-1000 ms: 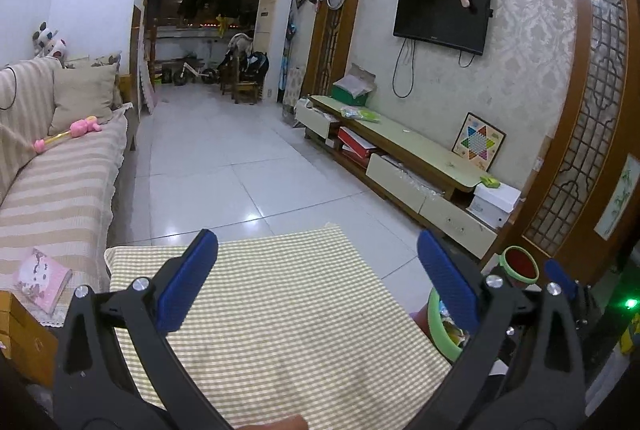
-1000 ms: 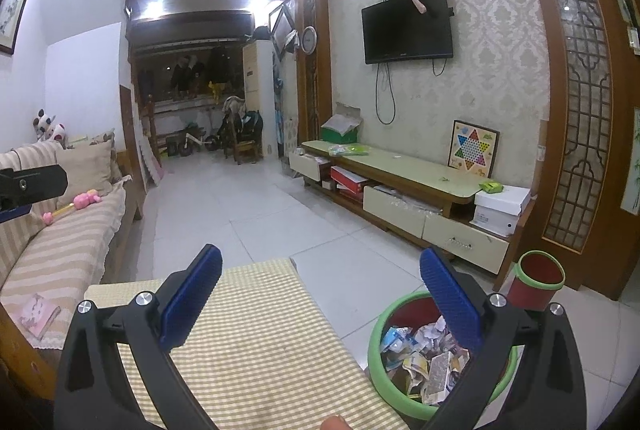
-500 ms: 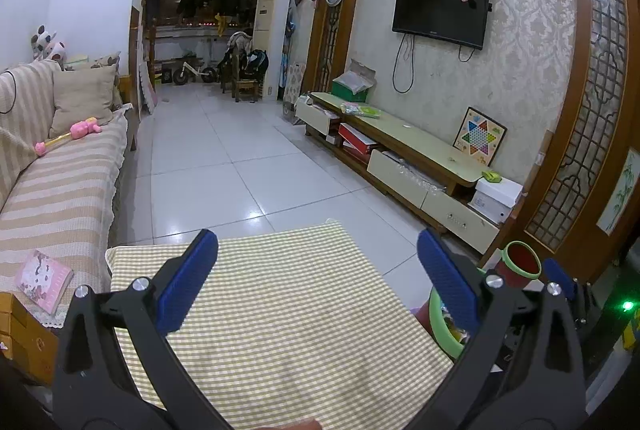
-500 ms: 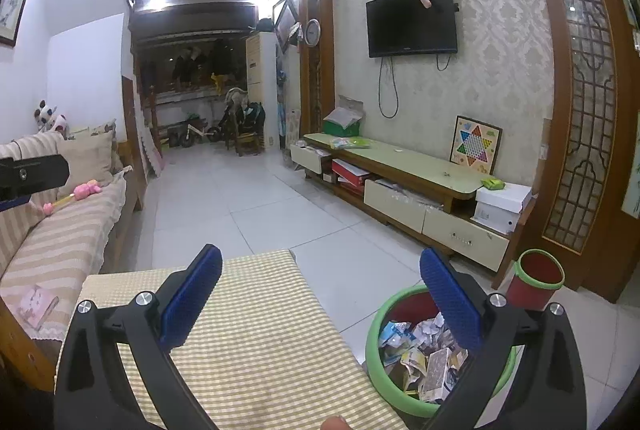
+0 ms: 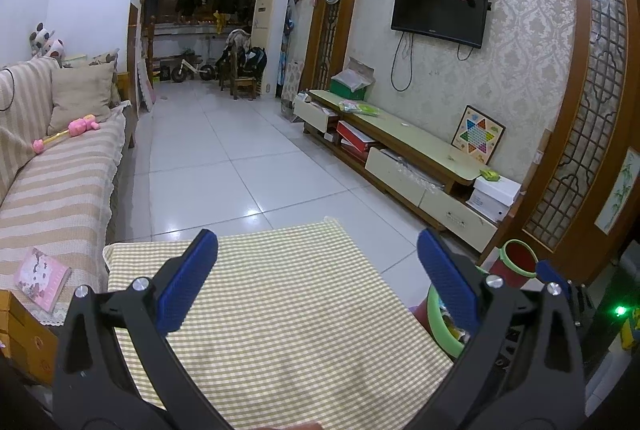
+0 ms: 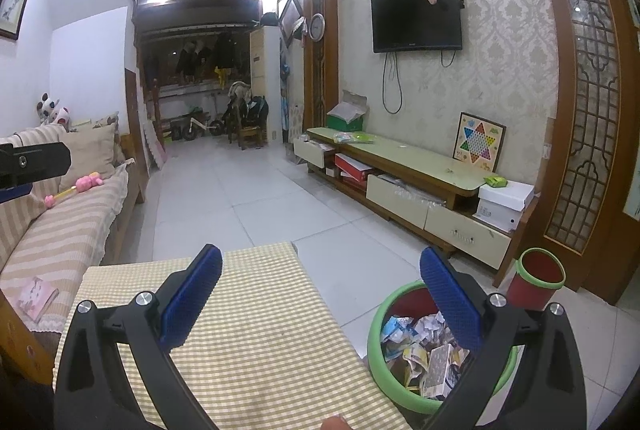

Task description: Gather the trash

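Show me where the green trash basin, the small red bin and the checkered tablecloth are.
green trash basin (image 6: 374,326): right wrist view, on its left rim.
small red bin (image 6: 538,266): right wrist view, on its inner red wall.
checkered tablecloth (image 6: 272,330): right wrist view, on bare cloth between the fingers.

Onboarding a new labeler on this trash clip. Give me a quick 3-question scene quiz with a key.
1. True or false: the right gripper has its jaws closed on a piece of trash.
2. What fills the green-rimmed bin on the floor beside the checked tablecloth? A) crumpled paper and packaging B) water C) nothing
3. Fill in: between the jaws of the left gripper there is only the ____.

Key
1. False: both jaws stand wide apart, with nothing between them.
2. A
3. checked tablecloth, with no trash visible on it.
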The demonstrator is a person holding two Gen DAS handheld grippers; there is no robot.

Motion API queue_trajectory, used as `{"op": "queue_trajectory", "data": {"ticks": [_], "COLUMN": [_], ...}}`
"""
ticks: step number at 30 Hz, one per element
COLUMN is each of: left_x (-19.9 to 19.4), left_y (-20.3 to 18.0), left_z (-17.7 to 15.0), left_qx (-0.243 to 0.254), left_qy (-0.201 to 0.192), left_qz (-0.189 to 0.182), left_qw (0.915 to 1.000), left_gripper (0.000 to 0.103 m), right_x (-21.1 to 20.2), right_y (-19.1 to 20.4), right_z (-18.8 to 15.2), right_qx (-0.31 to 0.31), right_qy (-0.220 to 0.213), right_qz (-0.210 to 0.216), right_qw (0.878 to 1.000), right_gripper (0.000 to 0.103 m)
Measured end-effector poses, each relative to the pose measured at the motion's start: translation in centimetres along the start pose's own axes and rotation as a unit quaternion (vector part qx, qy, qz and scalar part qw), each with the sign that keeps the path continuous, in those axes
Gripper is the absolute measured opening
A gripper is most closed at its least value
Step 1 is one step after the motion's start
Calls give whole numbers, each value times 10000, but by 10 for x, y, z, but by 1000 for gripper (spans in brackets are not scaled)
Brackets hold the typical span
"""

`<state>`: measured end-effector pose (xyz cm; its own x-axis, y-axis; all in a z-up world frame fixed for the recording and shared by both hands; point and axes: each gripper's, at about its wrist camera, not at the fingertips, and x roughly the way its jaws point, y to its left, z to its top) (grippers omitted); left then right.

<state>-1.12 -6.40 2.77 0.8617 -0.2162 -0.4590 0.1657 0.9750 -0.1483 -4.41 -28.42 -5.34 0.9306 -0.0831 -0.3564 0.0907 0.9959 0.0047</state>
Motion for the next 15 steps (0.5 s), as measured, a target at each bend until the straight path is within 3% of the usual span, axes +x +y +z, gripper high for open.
{"op": "queue_trajectory", "data": {"ticks": [8, 13, 15], "left_x": [1, 11, 13], "left_y": [-1, 11, 25], "left_z": [-9, -15, -24], "left_qx": [132, -95, -324], "left_qy": [37, 262, 281], "left_qz": [-95, -148, 49], "left_qw": [9999, 9995, 9991], "left_gripper": [98, 98, 98], "right_x": [7, 45, 71], "right_y": [3, 20, 31], "right_z": [-9, -37, -57], "right_qx": [-49, -394, -621], "right_qy": [139, 572, 921], "right_qz": [71, 336, 471], "right_qw": [9999, 9970, 9927], "right_gripper": [96, 96, 96]}}
